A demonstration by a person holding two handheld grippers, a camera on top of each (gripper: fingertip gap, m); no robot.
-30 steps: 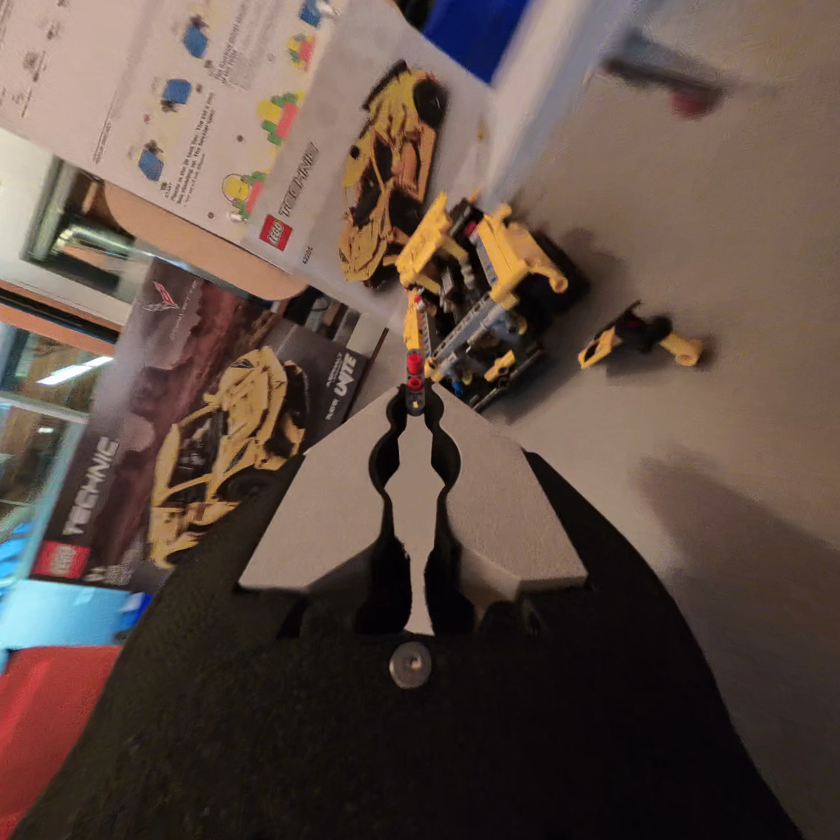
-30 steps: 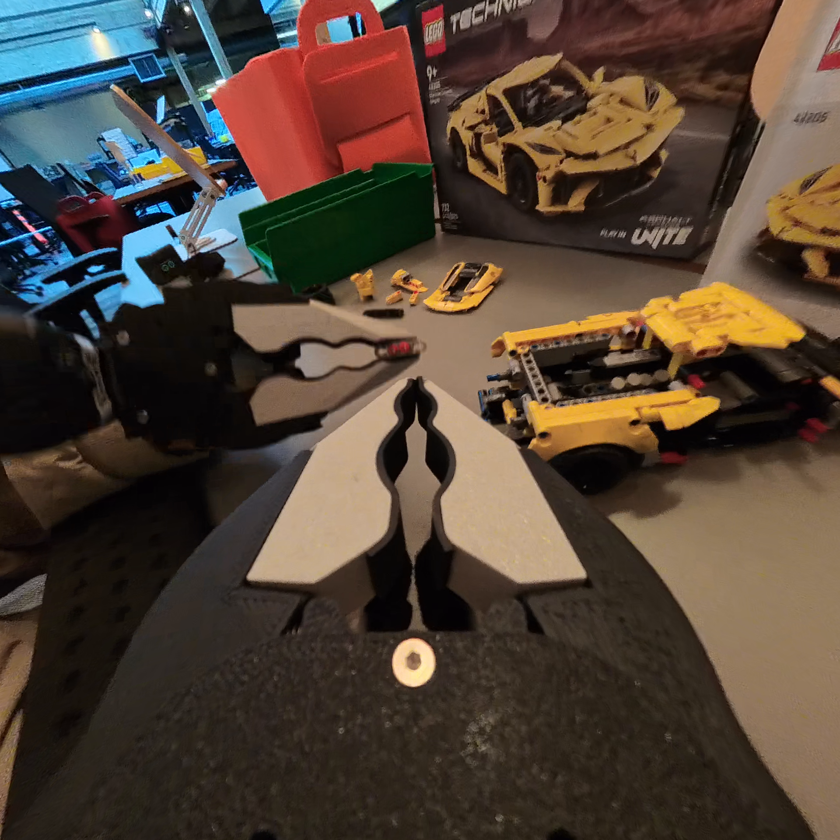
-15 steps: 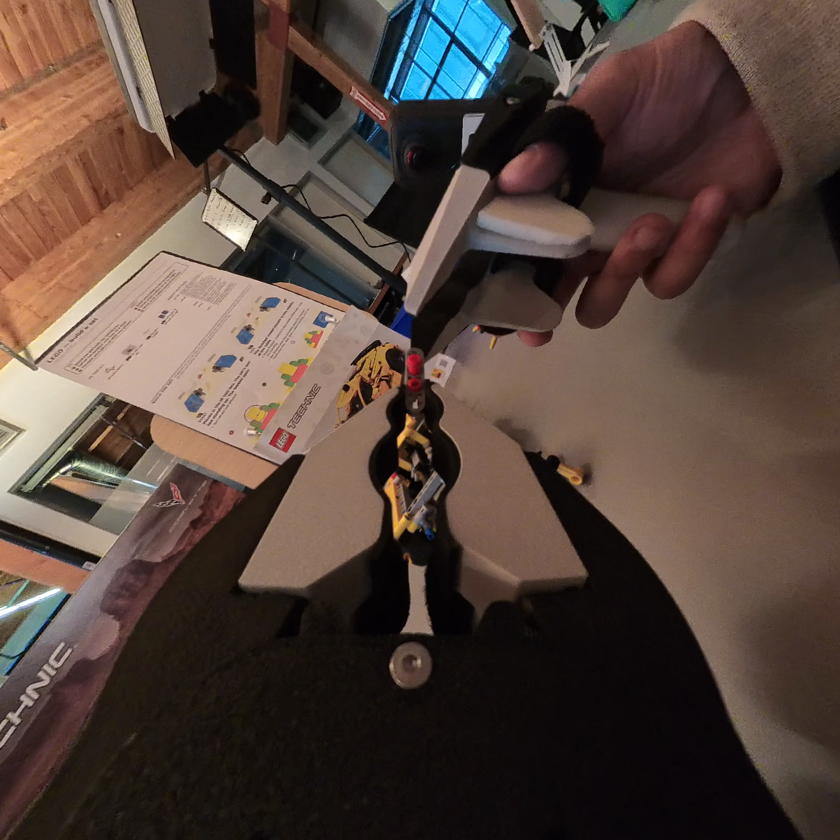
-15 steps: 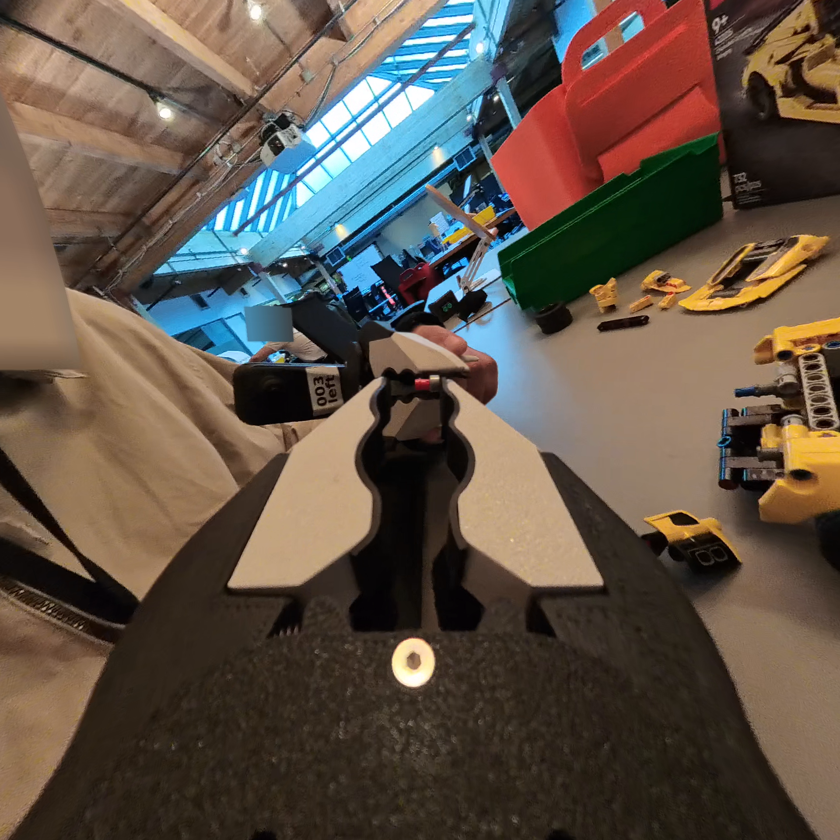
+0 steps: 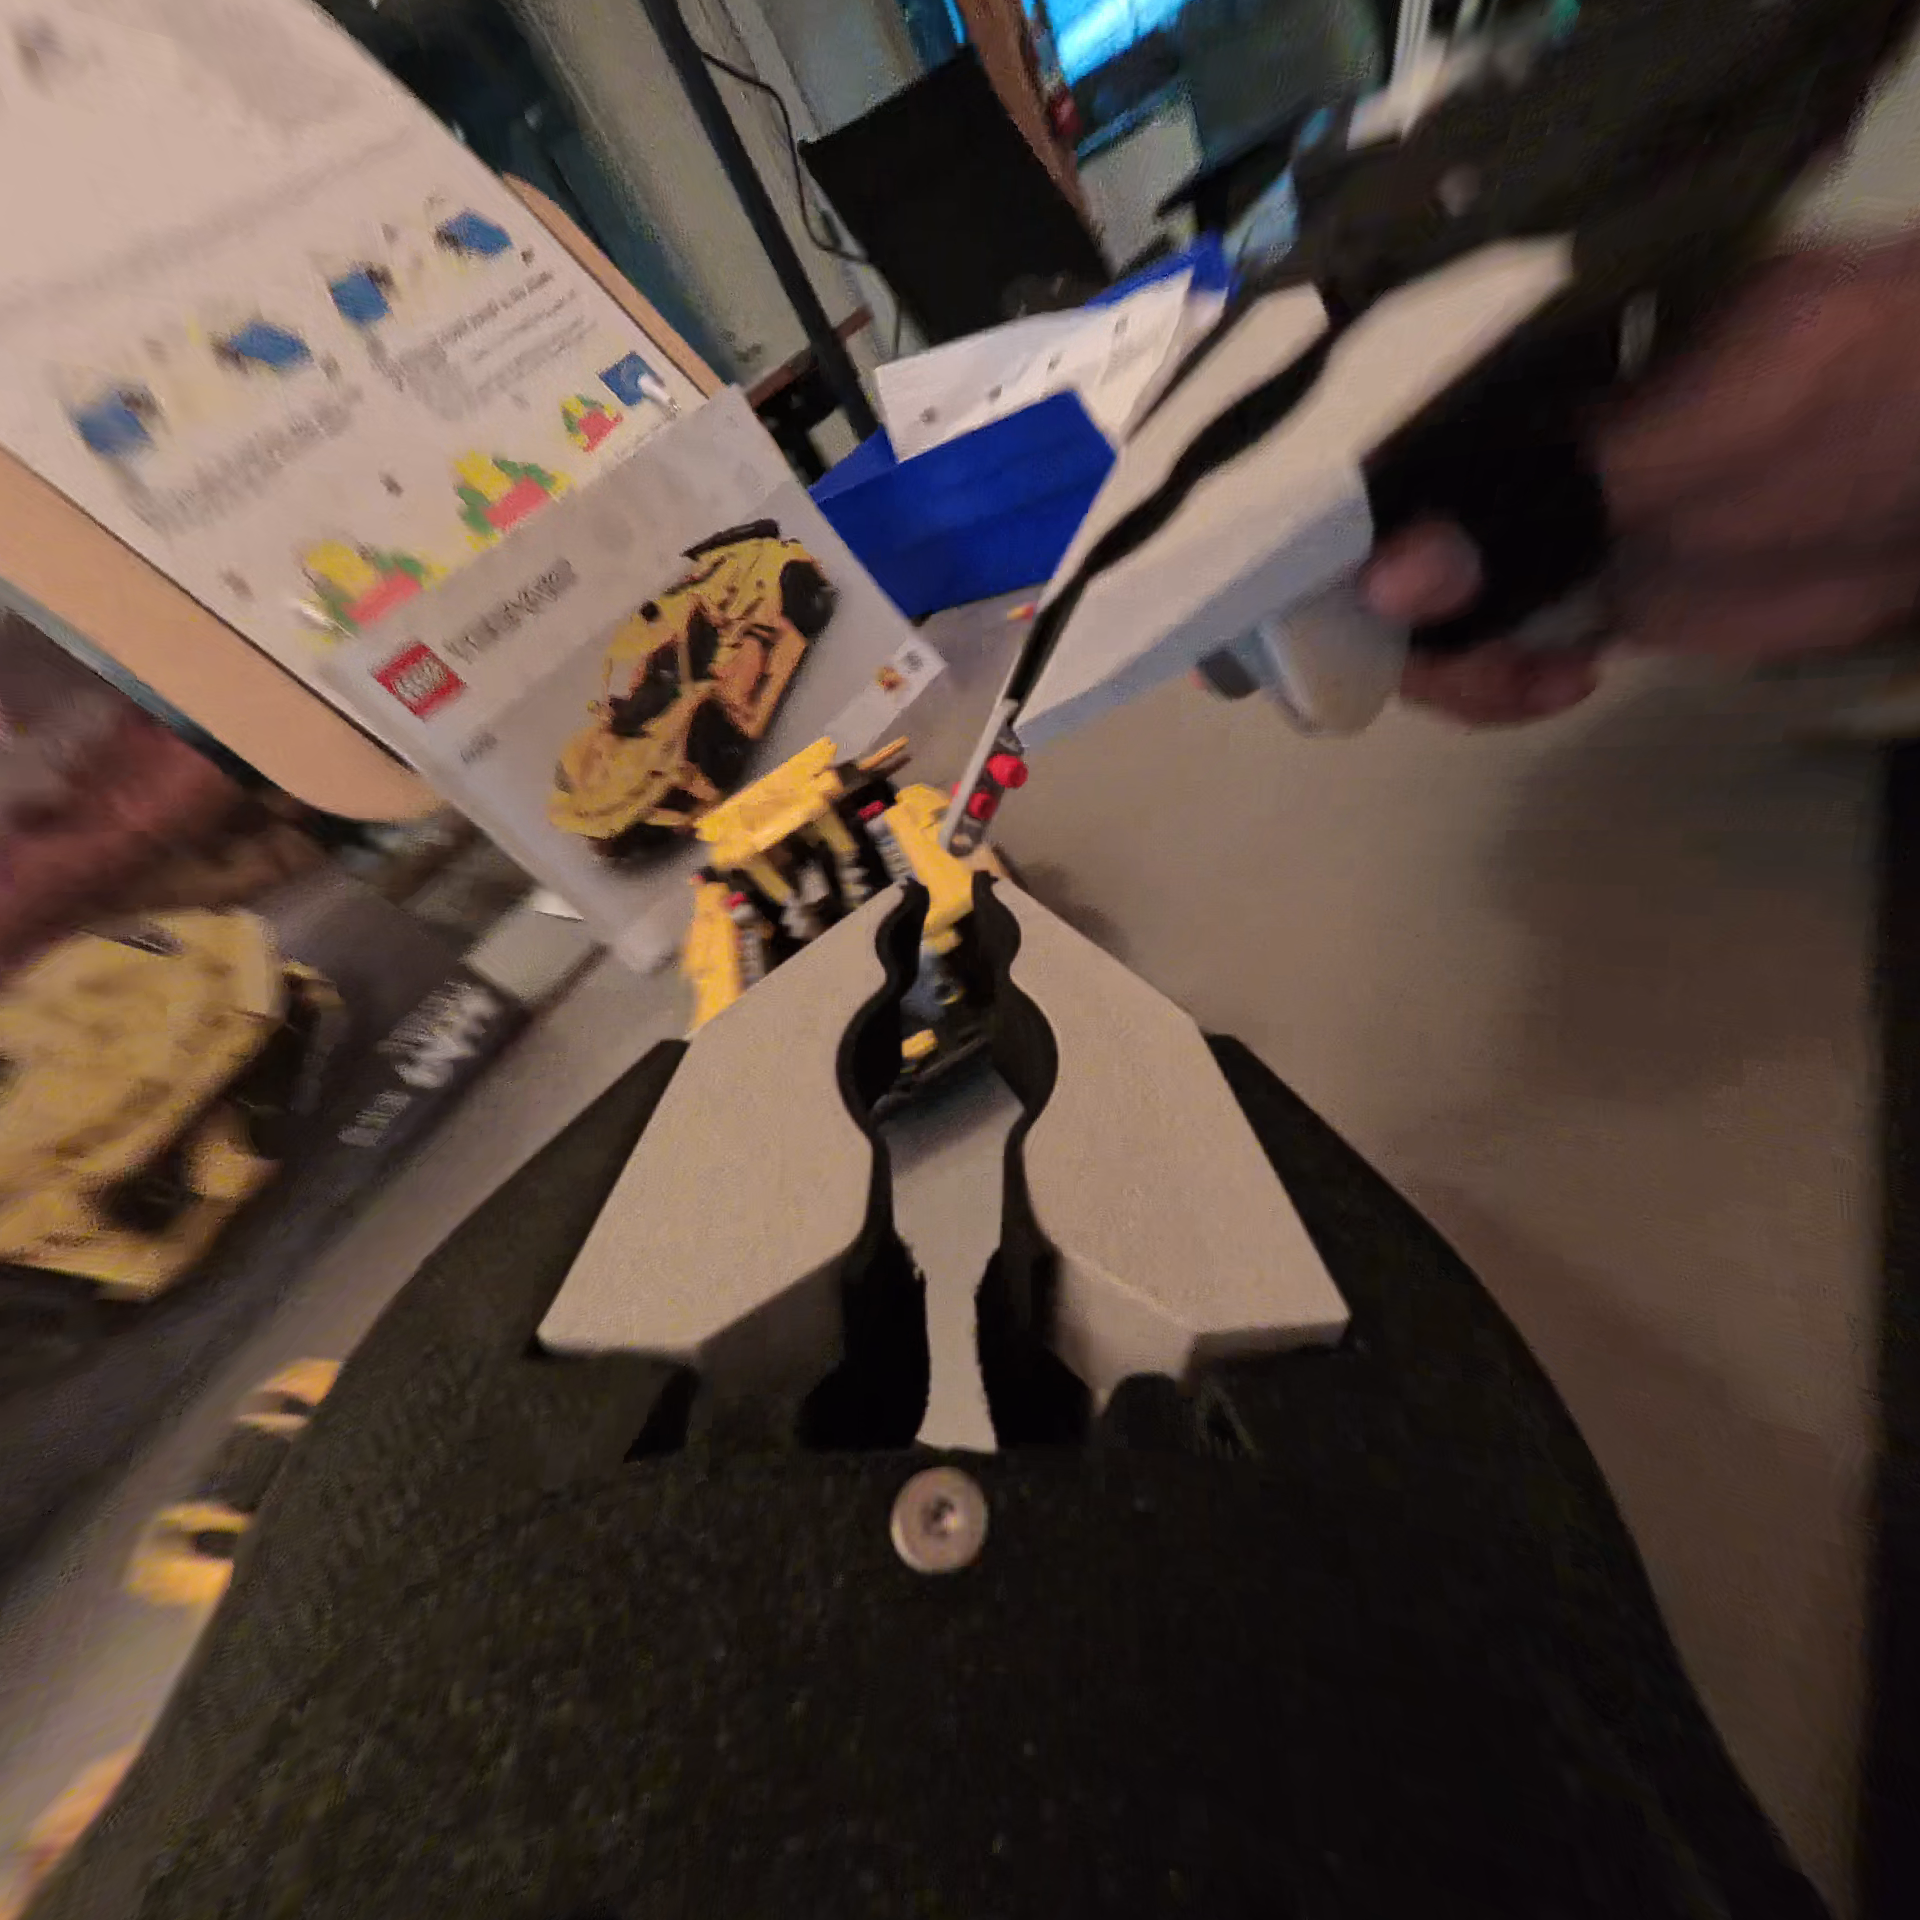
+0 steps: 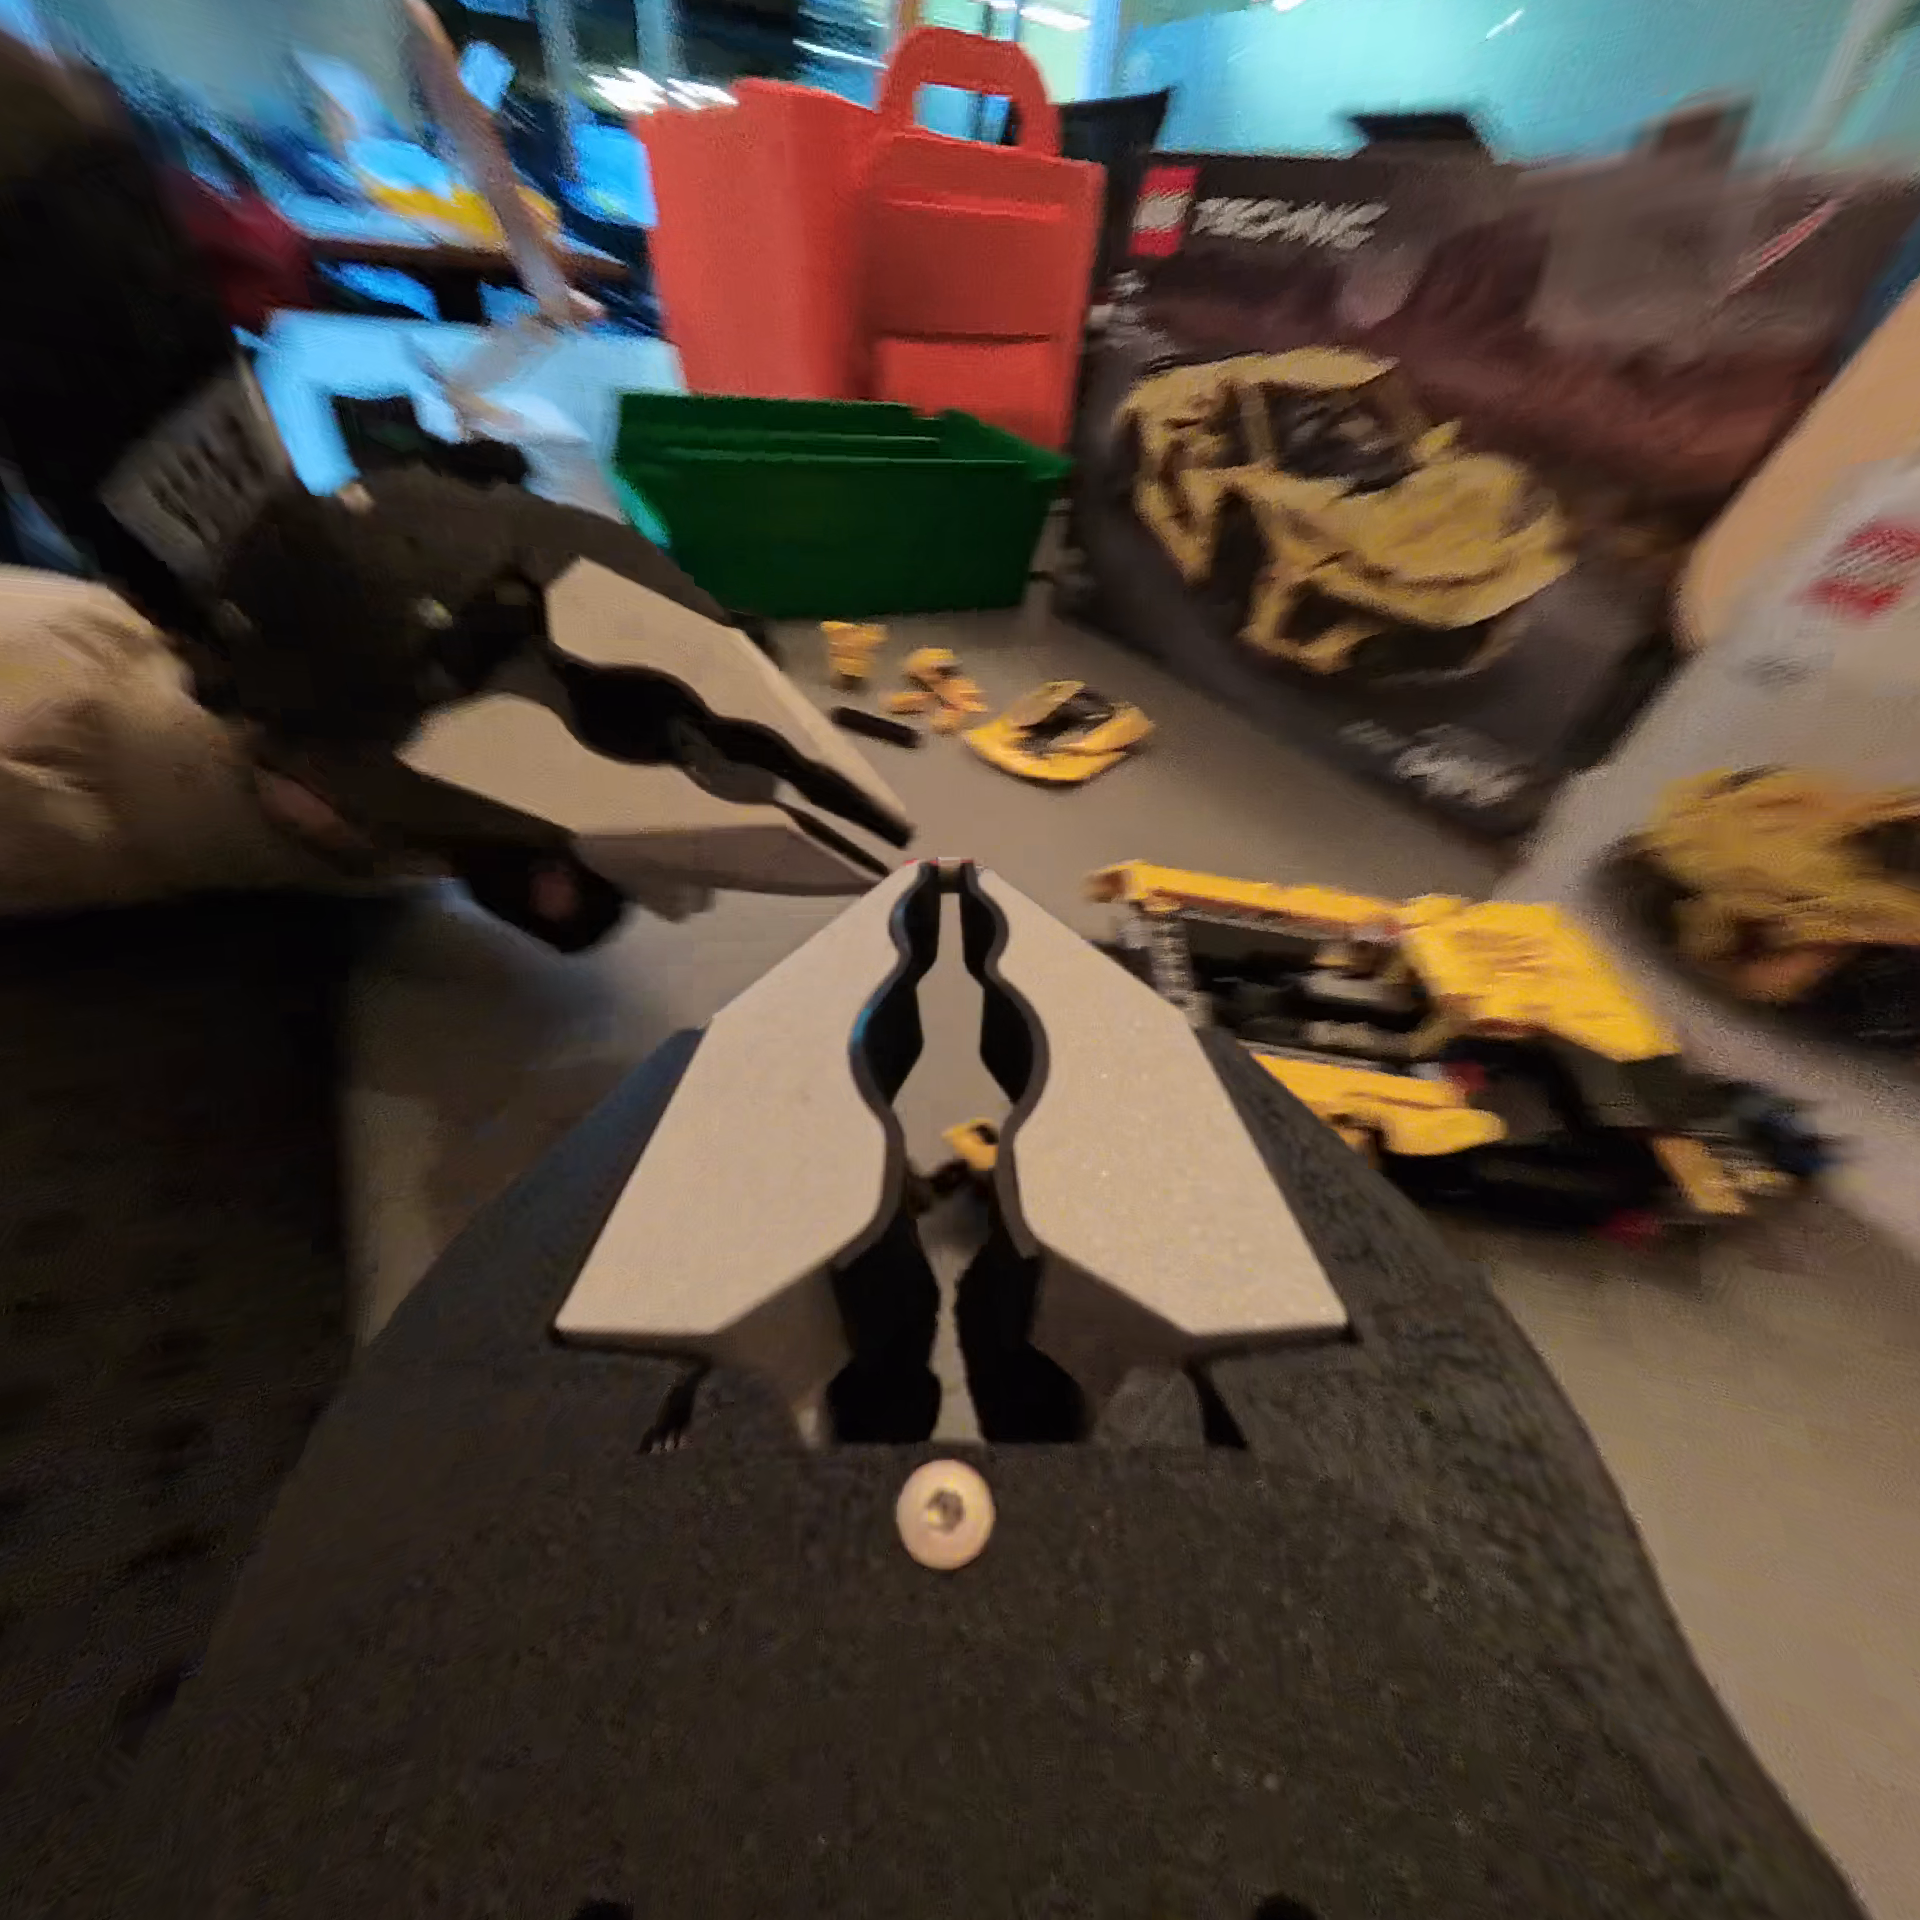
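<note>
In the right wrist view my right gripper point(image 6: 940, 871) is shut on a small grey beam with red pins point(image 6: 938, 862); only a red tip shows there. The left wrist view shows the same beam point(image 5: 982, 792) hanging from the right gripper point(image 5: 1023, 707), just above my left gripper point(image 5: 948, 885). The left gripper is slightly open, empty and apart from the beam. It also shows in the right wrist view point(image 6: 891, 847), tip to tip with the right one. A half-built yellow and black brick car point(image 6: 1455, 987) stands on the grey table point(image 5: 1455, 1039) beyond both grippers, and it shows in the left wrist view too point(image 5: 810, 831).
An instruction booklet point(image 5: 644, 665) and the car's box point(image 6: 1351, 468) stand behind the model. A green bin point(image 6: 831, 509), a red carrier point(image 6: 883, 239) and loose yellow parts point(image 6: 1060, 727) lie at the back. A blue bin point(image 5: 966, 499) is behind the right gripper. A hand point(image 5: 1766, 468) holds that gripper. My two grippers' fingertips are within a few centimetres of each other.
The beam with red pins has passed from my left gripper to my right one. The left has let go, and both grippers have swung back down toward the table and car.
</note>
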